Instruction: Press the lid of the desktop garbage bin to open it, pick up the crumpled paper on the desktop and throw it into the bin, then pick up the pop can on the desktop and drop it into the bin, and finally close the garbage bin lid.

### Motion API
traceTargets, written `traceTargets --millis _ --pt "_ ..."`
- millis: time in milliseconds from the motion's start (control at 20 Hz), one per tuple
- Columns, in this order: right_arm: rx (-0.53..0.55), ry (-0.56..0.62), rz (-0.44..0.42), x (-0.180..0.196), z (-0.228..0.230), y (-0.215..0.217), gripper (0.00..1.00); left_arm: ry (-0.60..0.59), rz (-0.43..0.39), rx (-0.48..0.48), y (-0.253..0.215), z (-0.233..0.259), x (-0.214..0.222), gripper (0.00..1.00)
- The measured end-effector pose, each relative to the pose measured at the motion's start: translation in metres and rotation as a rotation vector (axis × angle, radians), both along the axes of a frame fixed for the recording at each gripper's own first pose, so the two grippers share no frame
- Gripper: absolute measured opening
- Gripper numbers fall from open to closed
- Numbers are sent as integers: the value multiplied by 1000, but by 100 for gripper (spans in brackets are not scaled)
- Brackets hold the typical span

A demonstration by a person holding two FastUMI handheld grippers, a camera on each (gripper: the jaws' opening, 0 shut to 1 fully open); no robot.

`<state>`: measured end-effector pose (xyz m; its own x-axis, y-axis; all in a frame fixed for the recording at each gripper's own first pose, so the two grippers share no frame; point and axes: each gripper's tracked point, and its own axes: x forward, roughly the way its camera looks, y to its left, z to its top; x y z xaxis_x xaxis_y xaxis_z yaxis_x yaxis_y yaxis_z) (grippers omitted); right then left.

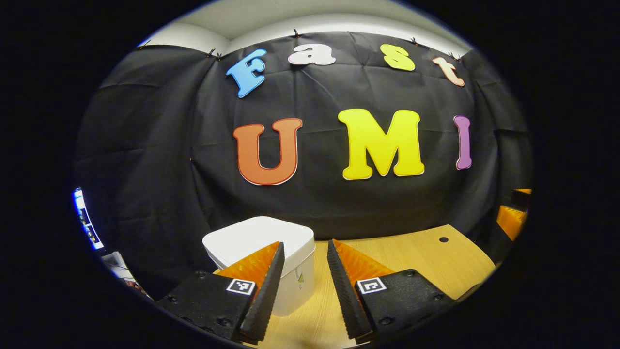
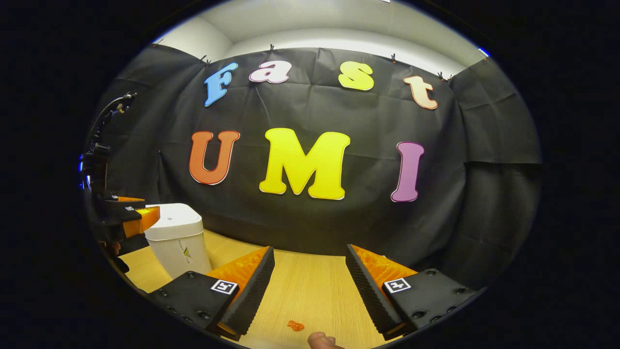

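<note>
The white desktop bin (image 1: 259, 242) stands with its lid down on the wooden table (image 1: 411, 257), just ahead and to the left. My left gripper (image 1: 305, 245) is open with nothing between its fingers, and its left finger overlaps the bin's front. In the right gripper view the bin (image 2: 177, 237) is at the far left, with the left gripper (image 2: 140, 217) at the lid's near edge, about level with its top. My right gripper (image 2: 310, 249) is open and empty over the table. A small orange crumpled scrap (image 2: 295, 325) lies on the wood between and below its fingers.
A fingertip (image 2: 322, 341) pokes in at the bottom edge beside the scrap. A hand (image 2: 114, 248) holds the left gripper. The table has a small dark hole (image 1: 443, 239) near its back right. The right gripper (image 1: 513, 218) shows at the far right of the left gripper view.
</note>
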<state>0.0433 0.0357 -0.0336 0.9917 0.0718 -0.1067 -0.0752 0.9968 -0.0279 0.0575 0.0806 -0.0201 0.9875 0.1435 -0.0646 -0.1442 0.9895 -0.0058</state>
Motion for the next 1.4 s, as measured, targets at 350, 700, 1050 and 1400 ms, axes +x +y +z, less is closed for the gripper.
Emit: traceTargets --millis 350,700,1050,1400 --pt "-15 23 -21 11 -8 -2 94 34 98 -44 40 -12 33 24" --pt "-35 33 -33 21 -12 1 92 84 148 -70 73 -21 76 3" --pt "-42 64 -34 32 -23 9 92 201 153 -126 84 -51 99 3" --pt "-51 98 -23 39 -38 13 93 279 166 -124 83 -60 100 3"
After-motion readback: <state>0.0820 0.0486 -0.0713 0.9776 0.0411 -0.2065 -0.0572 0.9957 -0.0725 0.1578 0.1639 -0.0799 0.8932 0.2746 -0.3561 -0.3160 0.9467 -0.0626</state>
